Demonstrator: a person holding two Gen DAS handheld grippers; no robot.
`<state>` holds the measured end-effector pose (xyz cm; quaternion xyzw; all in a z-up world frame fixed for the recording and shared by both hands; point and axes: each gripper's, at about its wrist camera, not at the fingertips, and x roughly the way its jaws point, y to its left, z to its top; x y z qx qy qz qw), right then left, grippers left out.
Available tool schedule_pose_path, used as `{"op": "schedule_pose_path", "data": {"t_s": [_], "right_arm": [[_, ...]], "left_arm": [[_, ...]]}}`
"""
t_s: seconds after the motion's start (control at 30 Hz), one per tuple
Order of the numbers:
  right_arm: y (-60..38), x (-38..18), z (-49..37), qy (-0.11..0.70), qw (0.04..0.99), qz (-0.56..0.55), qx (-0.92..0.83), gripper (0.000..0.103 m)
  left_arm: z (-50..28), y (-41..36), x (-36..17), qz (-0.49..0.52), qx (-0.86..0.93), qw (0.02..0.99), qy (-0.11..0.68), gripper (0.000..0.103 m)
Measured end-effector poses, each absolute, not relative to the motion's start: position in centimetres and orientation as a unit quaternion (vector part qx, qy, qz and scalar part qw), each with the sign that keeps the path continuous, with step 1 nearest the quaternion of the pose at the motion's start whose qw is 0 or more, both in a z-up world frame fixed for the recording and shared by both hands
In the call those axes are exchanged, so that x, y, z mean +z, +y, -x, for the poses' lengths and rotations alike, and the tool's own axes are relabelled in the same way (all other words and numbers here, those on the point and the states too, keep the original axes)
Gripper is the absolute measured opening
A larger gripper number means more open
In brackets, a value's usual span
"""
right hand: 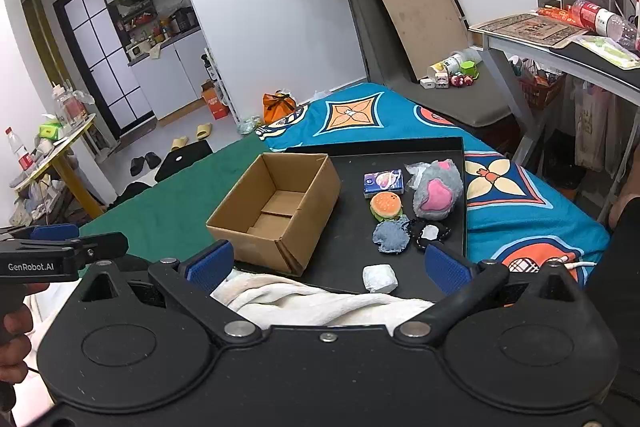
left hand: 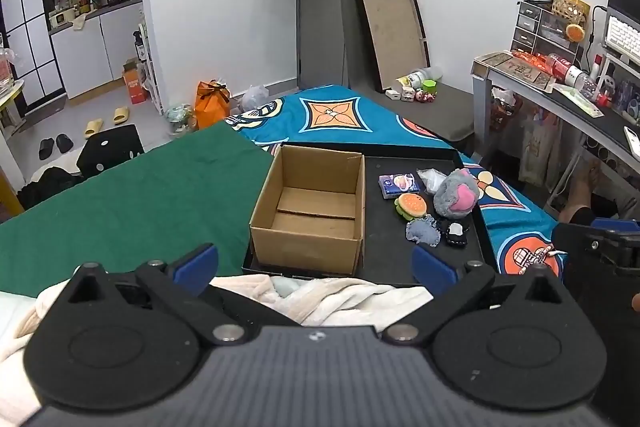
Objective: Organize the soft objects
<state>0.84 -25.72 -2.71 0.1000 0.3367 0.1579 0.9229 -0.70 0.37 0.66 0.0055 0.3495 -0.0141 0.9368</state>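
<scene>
An open, empty cardboard box (left hand: 312, 211) (right hand: 276, 211) stands on a black tray (left hand: 400, 255) (right hand: 348, 267). To its right lie soft items: a grey and pink plush (left hand: 456, 193) (right hand: 436, 193), a burger plush (left hand: 410, 206) (right hand: 386, 206), a blue-grey cloth piece (left hand: 423, 231) (right hand: 392, 235), a black and white item (left hand: 456, 233) (right hand: 430, 233), a tissue pack (left hand: 398, 185) (right hand: 383, 182) and a white wad (right hand: 379, 278). My left gripper (left hand: 316, 265) and right gripper (right hand: 330, 263) are open and empty, held near the tray's front edge.
A cream blanket (left hand: 320, 297) (right hand: 304, 299) lies under both grippers. The tray rests on a bed with a green cloth (left hand: 140, 195) and a blue patterned sheet (left hand: 340, 115). A desk (left hand: 560, 95) stands to the right.
</scene>
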Motion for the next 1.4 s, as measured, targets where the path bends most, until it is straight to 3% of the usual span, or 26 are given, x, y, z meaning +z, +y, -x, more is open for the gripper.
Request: {"op": "schedule_pose_path", "data": {"t_s": [1.4], "right_arm": [[-25.07,-2.86,-0.85,0.341,0.922,-0.088,0.159,0.103]], "left_arm": [[0.69,0.79,0.29,-0.004,-0.013,0.935,0.354,0.102]]}}
